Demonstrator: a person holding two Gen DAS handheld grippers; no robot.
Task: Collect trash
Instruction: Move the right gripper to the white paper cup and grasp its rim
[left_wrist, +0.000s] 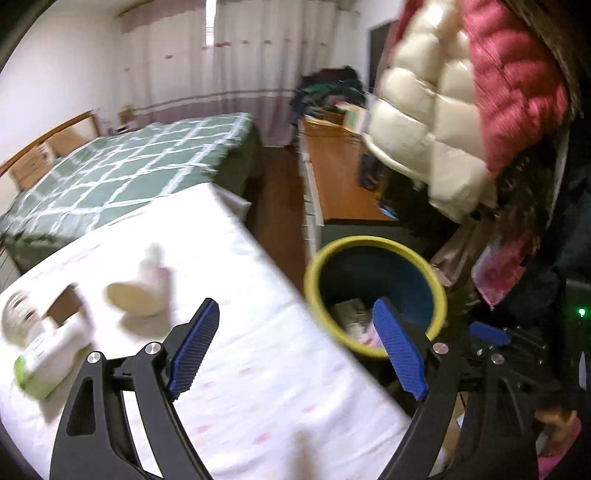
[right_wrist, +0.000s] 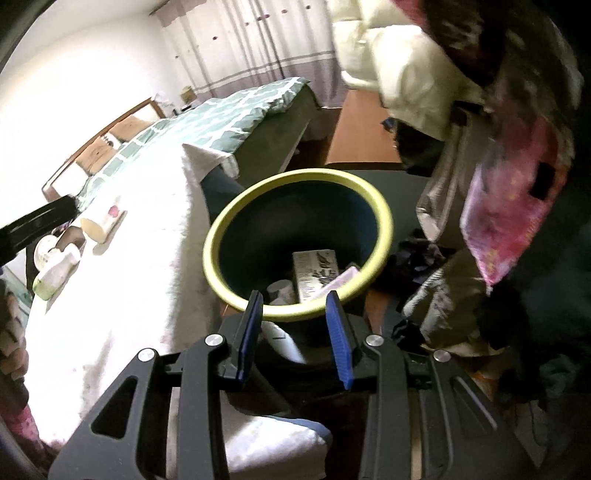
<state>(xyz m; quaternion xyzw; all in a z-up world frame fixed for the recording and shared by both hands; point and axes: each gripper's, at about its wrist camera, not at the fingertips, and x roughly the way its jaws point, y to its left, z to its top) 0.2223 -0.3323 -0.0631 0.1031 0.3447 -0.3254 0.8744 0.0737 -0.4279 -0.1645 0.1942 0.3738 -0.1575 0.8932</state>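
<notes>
A dark blue bin with a yellow rim (left_wrist: 314, 266) (right_wrist: 218, 236) stands on the floor beside a white-covered table (left_wrist: 240, 369) (right_wrist: 122, 295). A printed carton (right_wrist: 316, 271) and other litter lie inside the bin. On the table lie a cream cup (left_wrist: 142, 291) (right_wrist: 99, 221), a white and green tube (left_wrist: 48, 358) (right_wrist: 55, 275) and a round container (left_wrist: 18, 314) (right_wrist: 44, 251). My left gripper (left_wrist: 295, 317) is open and empty over the table's right edge by the bin. My right gripper (right_wrist: 293, 301) is open and empty at the bin's near rim.
A bed with a green checked cover (left_wrist: 129, 166) (right_wrist: 221, 114) lies behind the table. A wooden desk (left_wrist: 340, 173) with piled clothes stands at the back right. Puffy white and red coats (left_wrist: 461, 92) (right_wrist: 406, 74) hang above the bin. Clothes (right_wrist: 443, 295) lie on the floor right of it.
</notes>
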